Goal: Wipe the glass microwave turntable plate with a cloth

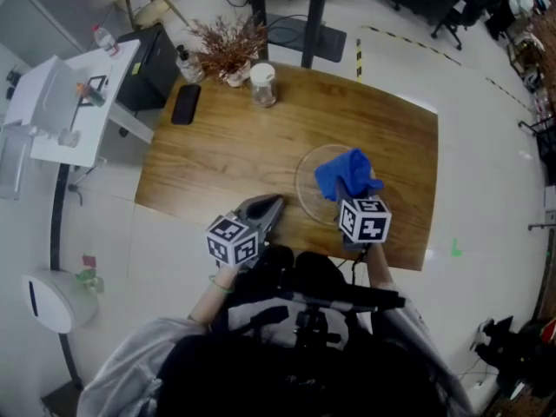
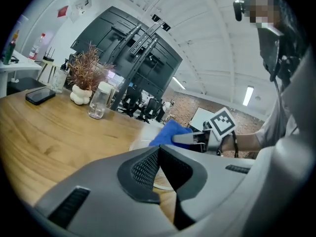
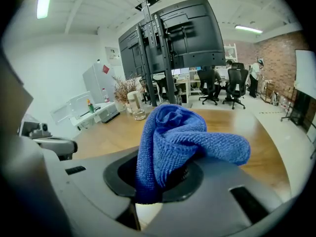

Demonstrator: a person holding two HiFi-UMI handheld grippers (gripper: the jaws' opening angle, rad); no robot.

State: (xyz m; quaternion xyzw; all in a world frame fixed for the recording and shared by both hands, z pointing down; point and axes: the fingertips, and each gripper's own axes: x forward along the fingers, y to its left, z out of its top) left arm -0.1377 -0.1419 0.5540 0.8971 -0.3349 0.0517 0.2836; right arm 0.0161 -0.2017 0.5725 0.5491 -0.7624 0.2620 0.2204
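A round clear glass plate (image 1: 306,181) lies on the wooden table (image 1: 217,155), right of the middle and toward the near edge. My right gripper (image 1: 350,196) hovers over the plate's near right part, shut on a bunched blue cloth (image 1: 346,174). In the right gripper view the cloth (image 3: 173,132) bulges up out of the jaws of the right gripper (image 3: 165,179). My left gripper (image 1: 274,204) rests low by the plate's near left rim, shut with nothing in it. In the left gripper view, the left gripper (image 2: 159,149) points at the plate (image 2: 140,144) and the cloth (image 2: 170,132).
At the table's far side stand a lidded glass jar (image 1: 263,83), a vase of dried twigs (image 1: 228,49) and a small bottle (image 1: 188,66). A black phone (image 1: 185,104) lies nearby. A white side table (image 1: 78,102) is at the left, and the person stands at the near edge.
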